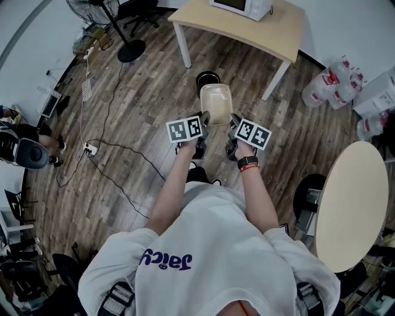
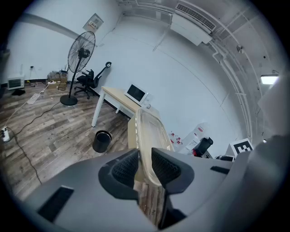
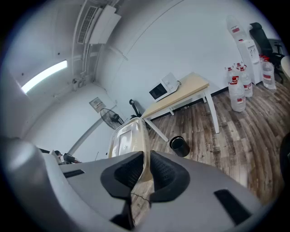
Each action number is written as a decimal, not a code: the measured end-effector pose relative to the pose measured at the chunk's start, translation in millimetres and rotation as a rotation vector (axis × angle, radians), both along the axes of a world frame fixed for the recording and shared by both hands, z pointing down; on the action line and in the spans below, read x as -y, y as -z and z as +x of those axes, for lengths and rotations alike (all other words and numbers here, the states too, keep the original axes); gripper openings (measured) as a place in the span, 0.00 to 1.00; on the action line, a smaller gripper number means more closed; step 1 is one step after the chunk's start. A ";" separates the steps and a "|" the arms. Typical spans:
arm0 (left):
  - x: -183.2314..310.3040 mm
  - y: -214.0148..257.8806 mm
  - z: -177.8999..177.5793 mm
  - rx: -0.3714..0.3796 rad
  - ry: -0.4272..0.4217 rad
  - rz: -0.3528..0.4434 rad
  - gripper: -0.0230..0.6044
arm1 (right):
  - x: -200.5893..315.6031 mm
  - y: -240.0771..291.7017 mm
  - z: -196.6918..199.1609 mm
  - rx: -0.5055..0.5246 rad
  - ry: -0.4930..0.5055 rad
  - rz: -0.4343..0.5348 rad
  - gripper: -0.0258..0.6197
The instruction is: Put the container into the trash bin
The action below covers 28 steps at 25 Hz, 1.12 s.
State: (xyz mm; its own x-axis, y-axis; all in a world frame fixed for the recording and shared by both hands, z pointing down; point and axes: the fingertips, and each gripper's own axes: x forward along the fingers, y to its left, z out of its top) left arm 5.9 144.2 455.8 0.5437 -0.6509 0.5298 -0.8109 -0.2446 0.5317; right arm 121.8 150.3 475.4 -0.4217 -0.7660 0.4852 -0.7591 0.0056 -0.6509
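I hold the container (image 1: 216,103) with 2 grippers, 1 on each long side.

Left gripper (image 2: 145,166): the jaws are closed on the container's left rim. The 2 ribbed pads press on the thin clear edge, 1 from each face.

Right gripper (image 3: 144,170): the jaws are closed on the opposite rim in the same way, with the edge pinched between the pads.

The container is a pale, translucent tub with rounded corners. It is off the floor (image 1: 136,166) and held in the air ahead of me, between my 2 marker cubes. Both grippers point forward and somewhat down.

The bin (image 1: 208,79) is small, black, round and open. It stands on the wood floor beside a leg of the table (image 1: 247,28). In the head view the container's far end lies just short of the bin, and the container is not in it.

A microwave (image 1: 242,6) sits on the table. A fan (image 1: 123,37) stands at the far left. Water bottles (image 1: 333,86) stand at the right, by the wall.
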 end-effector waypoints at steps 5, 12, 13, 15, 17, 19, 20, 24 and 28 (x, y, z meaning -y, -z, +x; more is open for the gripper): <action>-4.2 -1.8 8.1 -0.004 0.001 -0.004 0.21 | -1.7 -1.5 8.4 0.012 -0.001 -0.002 0.13; -10.9 -7.3 7.9 0.005 0.005 -0.019 0.21 | -6.5 -11.6 8.3 0.042 -0.007 -0.032 0.13; -10.5 -10.5 6.5 0.007 0.008 -0.023 0.21 | -5.9 -15.4 6.9 0.049 -0.008 -0.040 0.13; -8.9 -15.8 2.0 0.008 0.014 -0.032 0.21 | -3.9 -20.5 2.4 0.059 -0.005 -0.052 0.13; -6.9 -17.9 -2.6 0.002 0.018 -0.039 0.21 | -2.7 -21.9 -1.9 0.064 -0.007 -0.061 0.13; -3.4 -16.9 -6.0 -0.005 0.020 -0.040 0.21 | -0.5 -21.0 -4.9 0.072 -0.018 -0.068 0.13; -0.4 -16.2 -7.9 -0.008 0.021 -0.039 0.21 | 2.0 -20.7 -6.5 0.080 -0.024 -0.072 0.13; 17.3 -18.6 -10.2 -0.023 0.012 -0.046 0.21 | 17.4 -23.3 -8.7 0.110 -0.042 -0.091 0.13; 42.3 -15.8 -8.4 -0.041 0.001 -0.051 0.21 | 38.5 -20.3 -6.3 0.096 -0.060 -0.101 0.14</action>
State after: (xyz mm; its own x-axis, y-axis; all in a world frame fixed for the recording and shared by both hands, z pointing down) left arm -2.5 101.8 471.6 0.5648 -0.6241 0.5399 -0.7885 -0.2153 0.5761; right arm 115.5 111.9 495.7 -0.4246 -0.7406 0.5207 -0.6905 -0.1071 -0.7154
